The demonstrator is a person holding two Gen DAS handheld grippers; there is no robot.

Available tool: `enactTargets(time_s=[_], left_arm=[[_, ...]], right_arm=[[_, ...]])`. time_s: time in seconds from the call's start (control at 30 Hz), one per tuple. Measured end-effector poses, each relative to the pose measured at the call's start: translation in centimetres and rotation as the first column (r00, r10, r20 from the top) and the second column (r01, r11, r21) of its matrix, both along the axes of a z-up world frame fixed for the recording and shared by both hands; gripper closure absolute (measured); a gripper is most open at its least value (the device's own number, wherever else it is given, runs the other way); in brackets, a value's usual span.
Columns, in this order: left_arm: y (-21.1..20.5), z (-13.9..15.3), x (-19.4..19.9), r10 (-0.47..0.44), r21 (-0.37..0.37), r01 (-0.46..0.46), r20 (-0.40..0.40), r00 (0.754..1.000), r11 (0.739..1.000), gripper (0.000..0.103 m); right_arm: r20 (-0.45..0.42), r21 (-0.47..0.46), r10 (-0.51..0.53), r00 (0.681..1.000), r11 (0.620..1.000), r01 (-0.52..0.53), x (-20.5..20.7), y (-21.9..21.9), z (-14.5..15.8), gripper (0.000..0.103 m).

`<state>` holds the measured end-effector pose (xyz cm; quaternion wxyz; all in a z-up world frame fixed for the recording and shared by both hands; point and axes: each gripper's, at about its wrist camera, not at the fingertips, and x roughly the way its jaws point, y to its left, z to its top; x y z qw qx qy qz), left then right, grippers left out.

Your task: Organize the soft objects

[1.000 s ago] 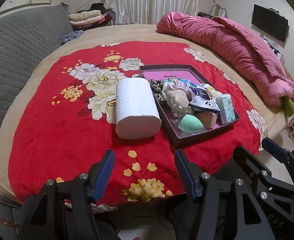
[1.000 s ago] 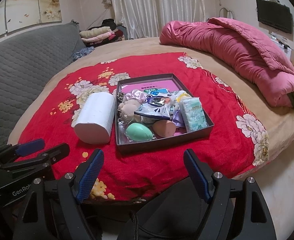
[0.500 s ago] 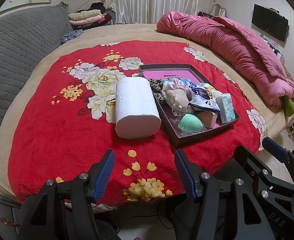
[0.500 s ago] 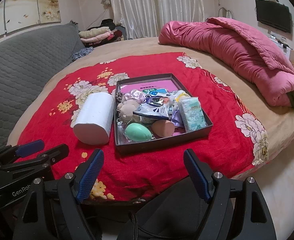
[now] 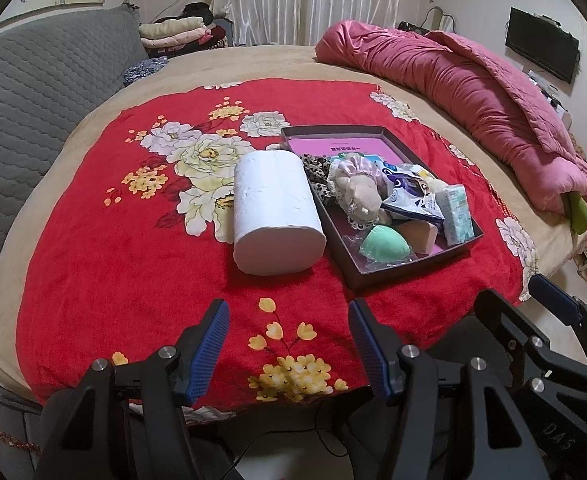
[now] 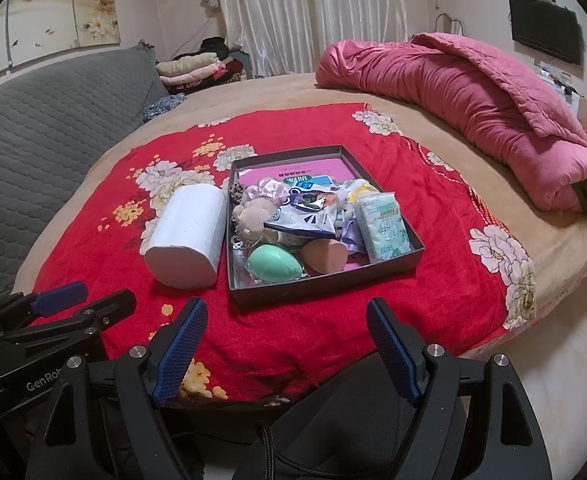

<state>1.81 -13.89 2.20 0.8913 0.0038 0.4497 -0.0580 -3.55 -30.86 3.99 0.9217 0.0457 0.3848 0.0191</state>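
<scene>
A white paper roll [image 5: 275, 212] [image 6: 187, 236] lies on its side on the red floral blanket, just left of a dark box [image 5: 413, 270] [image 6: 317, 290]. The box holds a green egg sponge [image 5: 385, 244] [image 6: 275, 262], a tan sponge [image 6: 327, 254], a plush toy [image 5: 361, 194], a tissue pack [image 5: 457, 214] [image 6: 383, 226] and other small soft items. My left gripper [image 5: 287, 346] is open and empty, near the bed's front edge, short of the roll. My right gripper [image 6: 287, 342] is open and empty, in front of the box.
A pink quilt [image 5: 473, 92] [image 6: 473, 88] lies bunched at the back right of the bed. A grey padded headboard [image 5: 33, 92] is on the left. Folded clothes [image 5: 177, 34] sit at the back. The bed edge and floor are at the right.
</scene>
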Motion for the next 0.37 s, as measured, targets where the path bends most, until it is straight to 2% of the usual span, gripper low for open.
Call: enactTargets(time_s=[0.37], left_arm=[[0.73,-0.28,0.23,0.012,-0.012,-0.012,0.007,1.0,1.0,0.042]], right_arm=[[0.0,-0.004,0.018,1.0,1.0,-0.018,0.3,0.22,-0.28,0.02]])
